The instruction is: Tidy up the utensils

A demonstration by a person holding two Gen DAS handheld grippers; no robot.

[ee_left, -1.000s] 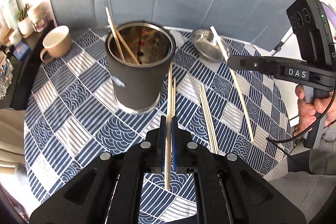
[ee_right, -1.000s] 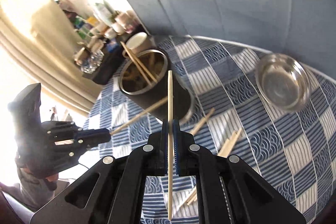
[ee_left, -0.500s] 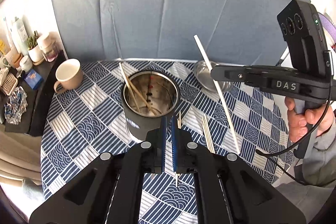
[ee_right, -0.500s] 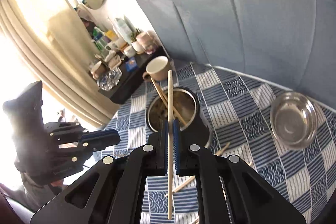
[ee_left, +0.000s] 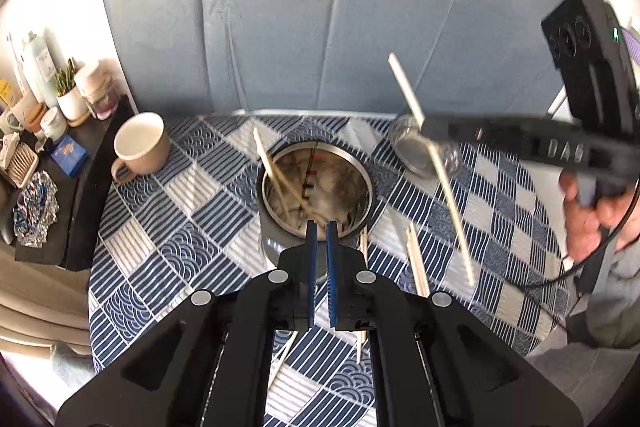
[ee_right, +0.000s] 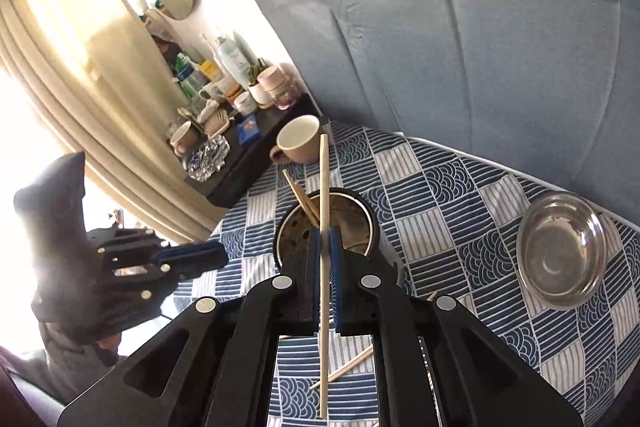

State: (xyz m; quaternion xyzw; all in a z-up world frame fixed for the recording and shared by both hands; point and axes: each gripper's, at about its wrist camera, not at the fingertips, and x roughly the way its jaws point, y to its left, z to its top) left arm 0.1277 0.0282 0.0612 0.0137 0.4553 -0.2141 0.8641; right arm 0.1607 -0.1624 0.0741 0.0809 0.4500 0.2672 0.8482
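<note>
L gripper (ee_left: 321, 233): jaws nearly together, empty, over near rim of holder (ee_left: 316, 187); 1 s ago it clamped a chopstick, now dropped in. R gripper (ee_right: 327, 239): clenched on chopstick (ee_right: 323, 267), upright above holder — step looks like insertion; next needs tip lowered inside rim, then release. Loose chopsticks (ee_left: 416, 263) w/ bowl (ee_right: 560, 259) toward table's R edge, mug (ee_left: 140, 143) far L corner.

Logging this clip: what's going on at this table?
A person is sorting chopsticks into a metal holder. The right gripper holds one chopstick above the holder. The left gripper hovers over the holder, nothing between its nearly closed jaws. Loose chopsticks lie on the tablecloth.
</note>
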